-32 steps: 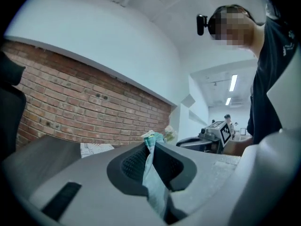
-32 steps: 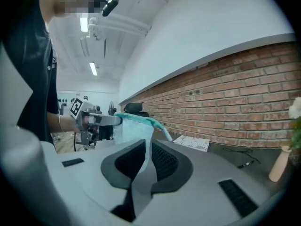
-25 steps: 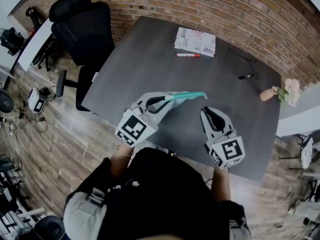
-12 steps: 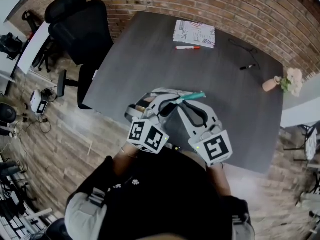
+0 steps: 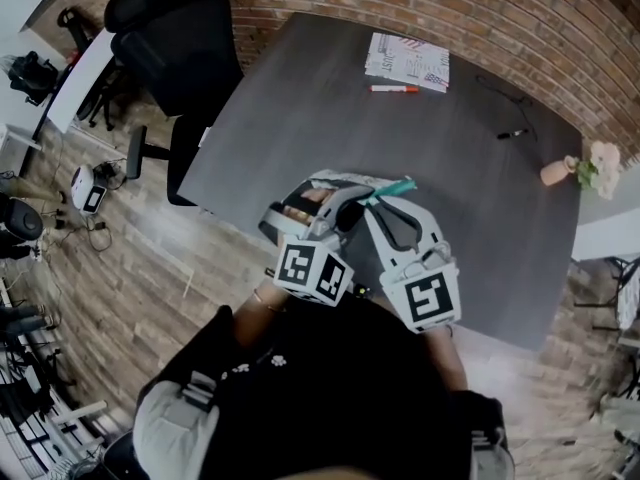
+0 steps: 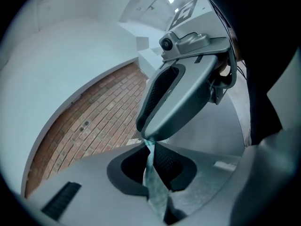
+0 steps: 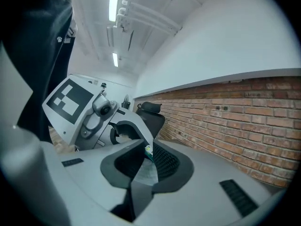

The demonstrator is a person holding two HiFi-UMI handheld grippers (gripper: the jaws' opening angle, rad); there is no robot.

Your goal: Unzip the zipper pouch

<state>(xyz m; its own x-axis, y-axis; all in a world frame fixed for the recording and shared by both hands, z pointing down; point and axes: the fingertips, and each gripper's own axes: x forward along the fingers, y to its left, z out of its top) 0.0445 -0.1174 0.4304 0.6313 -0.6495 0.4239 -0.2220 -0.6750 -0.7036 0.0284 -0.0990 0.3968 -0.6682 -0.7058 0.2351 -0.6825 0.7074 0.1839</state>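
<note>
One teal zipper pouch (image 6: 155,182) is held over the near part of the dark grey counter (image 5: 300,98), caught where the two sets of jaws meet. Its thin fabric edge runs straight up through the left gripper (image 6: 151,149), whose jaws are clamped tight on it, with a ribbed pad against each side. Just past the left jaws' tips, the pouch's upper end meets the right gripper (image 7: 146,147), which comes in from the opposite side so that the two grippers stand nose to nose. The right jaws have just been opening. A pale fold of the pouch and a small green bit at its end sit in the gap between them, and the pads do not look pressed onto the fabric. In the head view the free teal end sticks out beyond both pairs of jaws, off to their right.

Behind the jaws is the person (image 5: 330,398), in a dark top. Well ahead of the jaws, across the counter, lies a printed booklet (image 5: 407,60) with a red marker (image 5: 395,89) just beside its near edge. Ahead and to the right of the jaws lie a black pen (image 5: 515,134) and a small pink vase (image 5: 555,174) of pale flowers. Left of the left jaws, off the counter, a black office chair (image 5: 180,38) stands on the wooden floor (image 5: 130,268). A brick wall (image 5: 500,18) rises beyond the counter's far edge.
</note>
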